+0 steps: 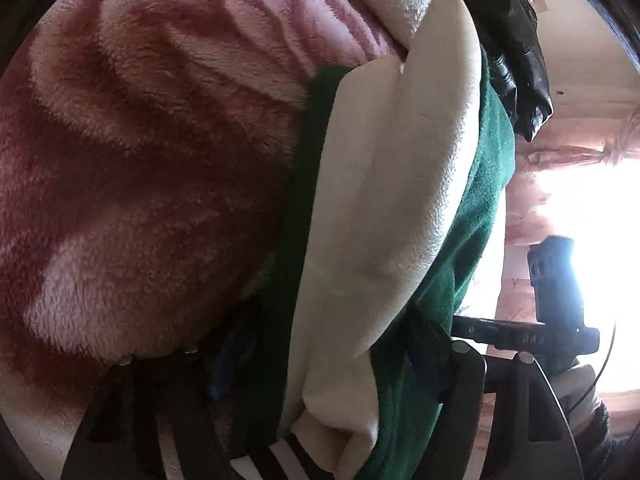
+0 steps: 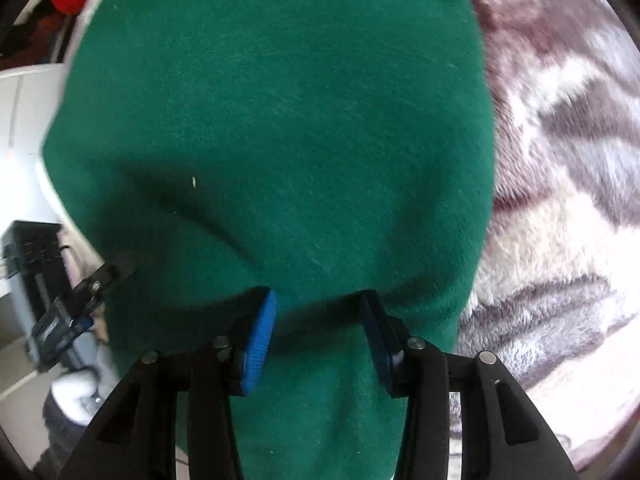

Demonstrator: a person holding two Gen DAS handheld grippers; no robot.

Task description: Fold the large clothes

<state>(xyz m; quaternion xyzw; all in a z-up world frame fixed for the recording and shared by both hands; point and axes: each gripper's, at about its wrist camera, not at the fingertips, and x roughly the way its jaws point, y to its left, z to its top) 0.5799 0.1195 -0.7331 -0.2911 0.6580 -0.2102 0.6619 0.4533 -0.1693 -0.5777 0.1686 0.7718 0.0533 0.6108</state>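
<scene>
Green fleece garment (image 2: 272, 128) with cream lining (image 1: 384, 216), draped over a plush pink-patterned blanket (image 1: 140, 152). Right tool (image 2: 318, 336) angled steeply down onto the green cloth, blue pads (image 2: 260, 344) partly spread, fabric bunched between them but not pinched. Left tool (image 1: 316, 412) alongside the folded edge, fingers well apart, cloth lying across them, not clamped. Black leather garment (image 1: 512, 52) beyond.

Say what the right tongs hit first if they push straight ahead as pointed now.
Most likely the green fleece garment: it fills the view ahead of the right tongs and already lies between the open blue pads. The patterned blanket sits off to the side.
</scene>
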